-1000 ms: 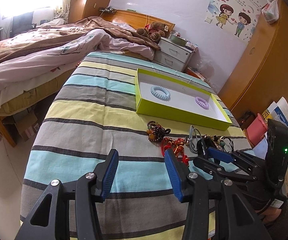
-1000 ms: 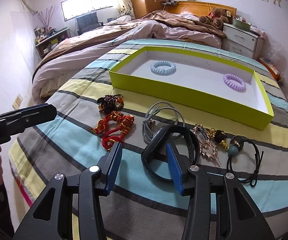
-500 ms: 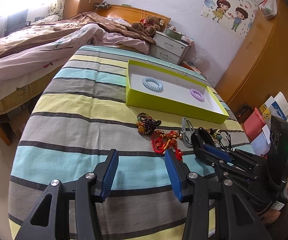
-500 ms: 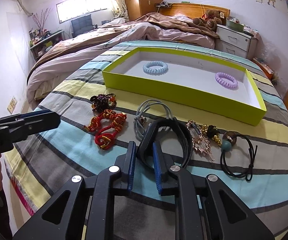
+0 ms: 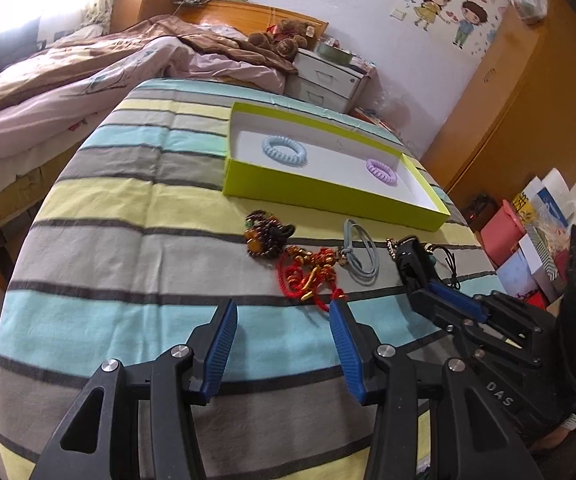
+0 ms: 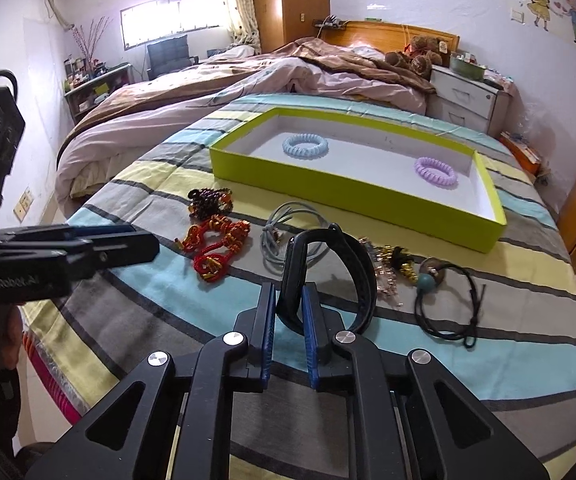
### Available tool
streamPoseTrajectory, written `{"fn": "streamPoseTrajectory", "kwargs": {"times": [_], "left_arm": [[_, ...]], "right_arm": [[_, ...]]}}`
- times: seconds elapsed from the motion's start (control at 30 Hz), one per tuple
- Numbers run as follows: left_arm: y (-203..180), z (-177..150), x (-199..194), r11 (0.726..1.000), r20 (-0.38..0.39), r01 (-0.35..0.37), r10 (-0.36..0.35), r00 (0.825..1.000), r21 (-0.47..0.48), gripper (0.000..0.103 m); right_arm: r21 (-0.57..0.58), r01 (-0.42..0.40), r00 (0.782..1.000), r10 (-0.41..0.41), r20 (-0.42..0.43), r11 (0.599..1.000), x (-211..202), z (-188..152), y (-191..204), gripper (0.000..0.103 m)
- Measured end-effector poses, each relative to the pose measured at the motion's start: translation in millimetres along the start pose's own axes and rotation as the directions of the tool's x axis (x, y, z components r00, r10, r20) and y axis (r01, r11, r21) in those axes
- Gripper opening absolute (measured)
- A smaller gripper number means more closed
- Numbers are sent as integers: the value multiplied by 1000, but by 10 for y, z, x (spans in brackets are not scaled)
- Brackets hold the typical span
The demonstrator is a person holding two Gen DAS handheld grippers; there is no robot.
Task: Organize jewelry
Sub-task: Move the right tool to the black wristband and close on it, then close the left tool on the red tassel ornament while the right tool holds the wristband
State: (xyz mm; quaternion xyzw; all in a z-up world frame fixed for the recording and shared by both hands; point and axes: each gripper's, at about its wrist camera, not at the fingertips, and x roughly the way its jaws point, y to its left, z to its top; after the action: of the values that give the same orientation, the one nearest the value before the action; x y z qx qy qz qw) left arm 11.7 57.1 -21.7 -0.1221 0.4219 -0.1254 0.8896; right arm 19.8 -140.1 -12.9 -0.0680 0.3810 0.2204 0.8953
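My right gripper (image 6: pixel 288 292) has its jaws closing on a black wristband (image 6: pixel 352 264). The pads press on the band's left side and hold it upright just over the striped cloth. Ahead stands a lime-green box (image 6: pixel 328 188) holding a blue coil ring (image 6: pixel 305 145) and a purple coil ring (image 6: pixel 435 170). In front of the box lie a dark bead bracelet (image 6: pixel 207 202), a red knotted cord (image 6: pixel 217 246), a grey cord (image 6: pixel 283 232), gold charms (image 6: pixel 388 264) and a black cord with a teal bead (image 6: pixel 448 300). My left gripper (image 5: pixel 281 306) hangs open and empty, just short of the red knotted cord (image 5: pixel 308 276).
The striped cloth (image 5: pixel 127 240) covers the work surface, whose edges drop away left and right. A bed with a pink quilt (image 6: pixel 247 88) lies beyond, and a white nightstand (image 6: pixel 464 100) stands beside it. Coloured boxes (image 5: pixel 528 240) sit on the floor at the right, below a wooden wardrobe (image 5: pixel 508 100).
The right jaws went from wide open to closed on the black wristband, which now stands up off the cloth. The left gripper drifted slightly and stayed open.
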Motion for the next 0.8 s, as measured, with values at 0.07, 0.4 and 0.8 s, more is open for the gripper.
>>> {"fn": "streamPoseTrajectory", "kwargs": {"times": [0.07,0.4,0.8], "left_arm": [[-35,31,44,1000,-8,8,-8,1000,16,48],[-142,150,241,992,-7,-112,112,994,53,48],[-177,151,376,985,-34,-142,146,989,101,28]], "right_arm": [[2,4,1000,-4,10,1000,-33,14,-19,14],[17,34,997,-35,64,999,-176,89,-153,14],[35,29,996,-32,82,999,-203,91,-261,14]]}}
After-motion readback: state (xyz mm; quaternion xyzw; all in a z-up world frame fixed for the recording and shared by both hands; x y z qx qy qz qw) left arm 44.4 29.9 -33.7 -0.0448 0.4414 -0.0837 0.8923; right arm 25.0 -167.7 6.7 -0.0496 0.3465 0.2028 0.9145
